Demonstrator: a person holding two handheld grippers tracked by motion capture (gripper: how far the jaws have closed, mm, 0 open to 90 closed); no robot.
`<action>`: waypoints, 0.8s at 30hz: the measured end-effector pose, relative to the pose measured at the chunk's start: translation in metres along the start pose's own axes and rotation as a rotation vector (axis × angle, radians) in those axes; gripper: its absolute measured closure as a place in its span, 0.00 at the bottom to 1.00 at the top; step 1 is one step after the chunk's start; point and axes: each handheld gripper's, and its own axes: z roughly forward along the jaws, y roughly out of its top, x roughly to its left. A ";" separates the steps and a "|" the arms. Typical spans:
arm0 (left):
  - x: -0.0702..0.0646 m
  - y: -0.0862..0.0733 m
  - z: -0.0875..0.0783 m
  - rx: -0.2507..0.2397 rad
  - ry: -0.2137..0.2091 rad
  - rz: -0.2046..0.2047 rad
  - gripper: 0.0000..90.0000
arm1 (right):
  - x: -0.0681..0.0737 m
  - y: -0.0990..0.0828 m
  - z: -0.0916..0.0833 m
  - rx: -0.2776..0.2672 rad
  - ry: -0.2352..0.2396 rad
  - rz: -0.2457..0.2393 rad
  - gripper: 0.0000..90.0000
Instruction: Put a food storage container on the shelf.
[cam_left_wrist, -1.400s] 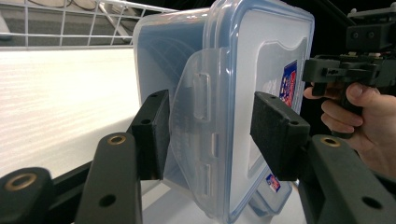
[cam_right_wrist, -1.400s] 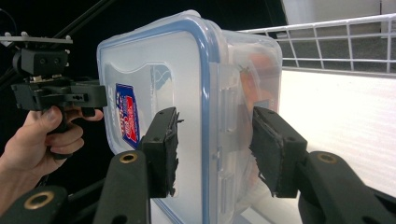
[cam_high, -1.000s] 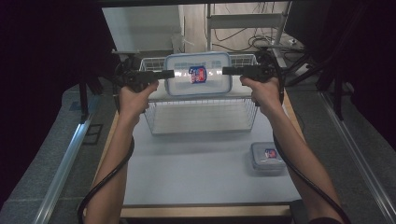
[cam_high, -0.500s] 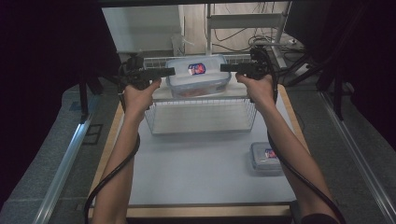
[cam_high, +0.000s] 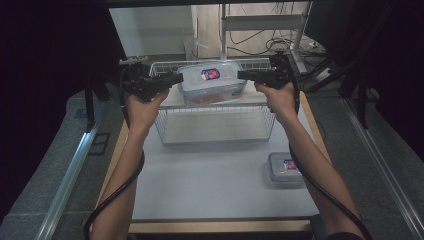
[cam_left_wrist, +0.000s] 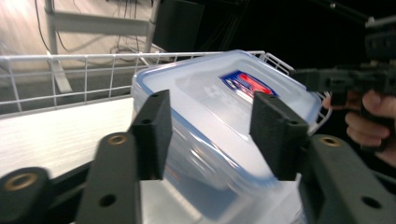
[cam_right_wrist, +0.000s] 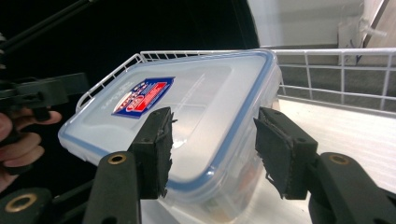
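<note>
Resting container (cam_high: 211, 81) on rack (cam_high: 170, 100) now

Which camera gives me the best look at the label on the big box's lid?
The right gripper view: the red and blue label sits near and fairly sharp on the lid of the big box. The left gripper view shows the label nearly edge-on and partly behind one jaw. In the high view it is only a small patch.

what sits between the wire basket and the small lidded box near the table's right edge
Nothing: in the high view bare table runs from the wire basket to the small lidded box.
</note>
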 end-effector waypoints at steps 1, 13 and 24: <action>-0.004 -0.003 -0.004 -0.001 -0.001 0.021 0.63 | 0.001 -0.002 -0.004 -0.005 -0.010 -0.026 0.53; -0.027 -0.052 -0.016 0.052 -0.082 0.121 1.00 | 0.006 -0.016 -0.022 -0.038 -0.040 -0.116 0.57; -0.022 -0.063 0.010 0.094 -0.035 0.136 1.00 | 0.006 -0.036 -0.027 -0.029 -0.041 -0.135 0.58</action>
